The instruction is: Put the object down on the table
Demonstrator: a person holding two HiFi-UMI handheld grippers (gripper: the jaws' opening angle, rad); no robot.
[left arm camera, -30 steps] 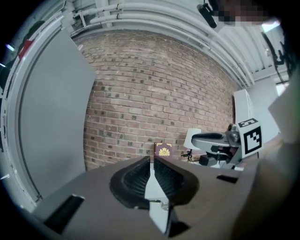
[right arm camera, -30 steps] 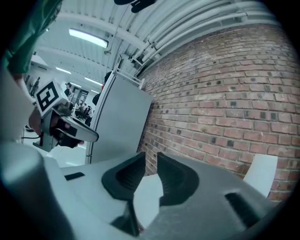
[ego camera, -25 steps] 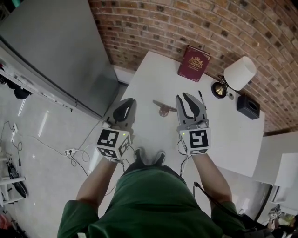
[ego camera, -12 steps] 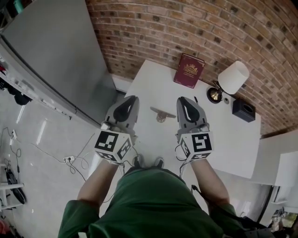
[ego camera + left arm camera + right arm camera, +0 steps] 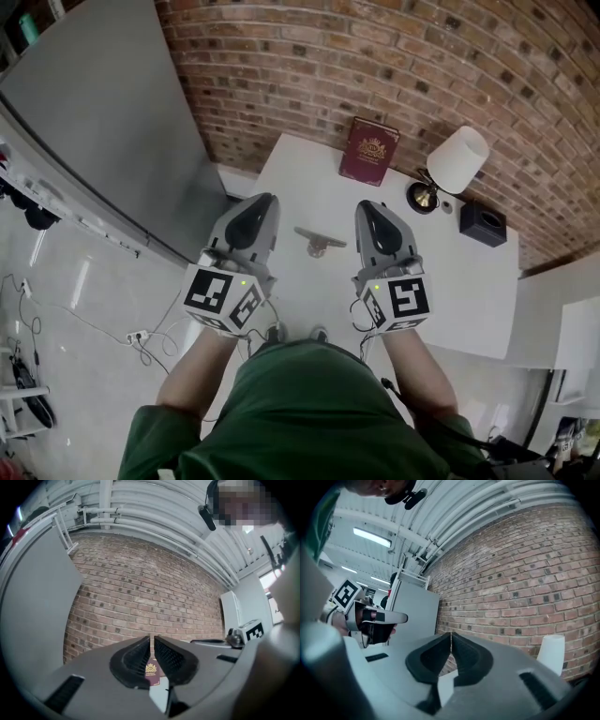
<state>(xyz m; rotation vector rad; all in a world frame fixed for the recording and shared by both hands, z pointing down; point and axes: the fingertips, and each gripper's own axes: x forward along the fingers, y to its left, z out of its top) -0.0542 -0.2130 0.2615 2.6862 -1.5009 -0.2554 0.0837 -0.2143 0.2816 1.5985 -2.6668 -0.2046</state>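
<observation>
A small flat brown object lies on the white table, between my two grippers and free of both. In the head view, my left gripper hovers at the table's left edge and my right gripper just right of the object. The left gripper view shows the left gripper with its jaws drawn together to a thin slit and nothing in it. In the right gripper view, the right gripper has its jaw tips touching and holds nothing.
A maroon book lies at the table's far edge by the brick wall, and shows through the left jaws. A white-shaded lamp and a black box stand far right. A grey cabinet stands left; cables lie on the floor.
The head view has shifted so the table sits a little farther and to the left. Both grippers stay shut beside the brown object, which has not moved on the table.
</observation>
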